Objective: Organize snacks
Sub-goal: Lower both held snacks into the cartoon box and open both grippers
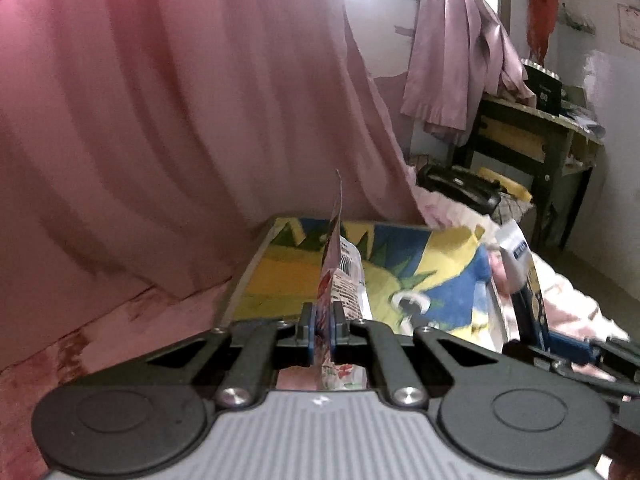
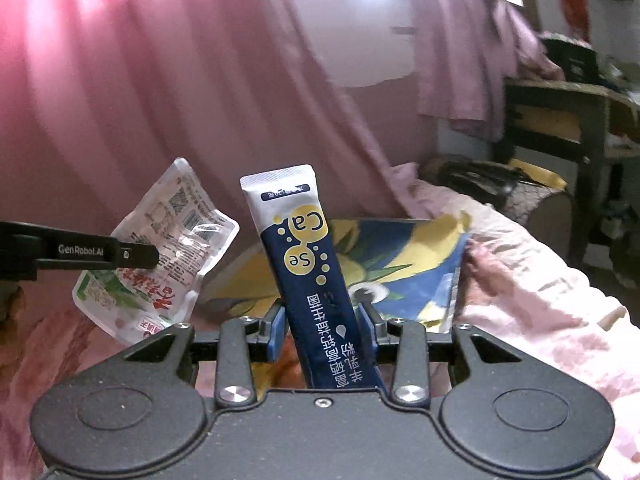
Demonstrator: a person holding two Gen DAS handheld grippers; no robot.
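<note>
- Navy-and-white stick sachet (image 2: pixel 308 264) marked Ca and Se stands nearly upright, pinched low down between the blue pads of the right gripper (image 2: pixel 325 330)
- Clear snack pouch (image 2: pixel 160 256) with red print hangs to its left, clamped edge-on in the fully closed left gripper (image 1: pixel 323 330)
- Both are held above a bright yellow-and-blue printed box (image 1: pixel 420 264)
- Pink curtain (image 1: pixel 180 120) hangs behind
</note>
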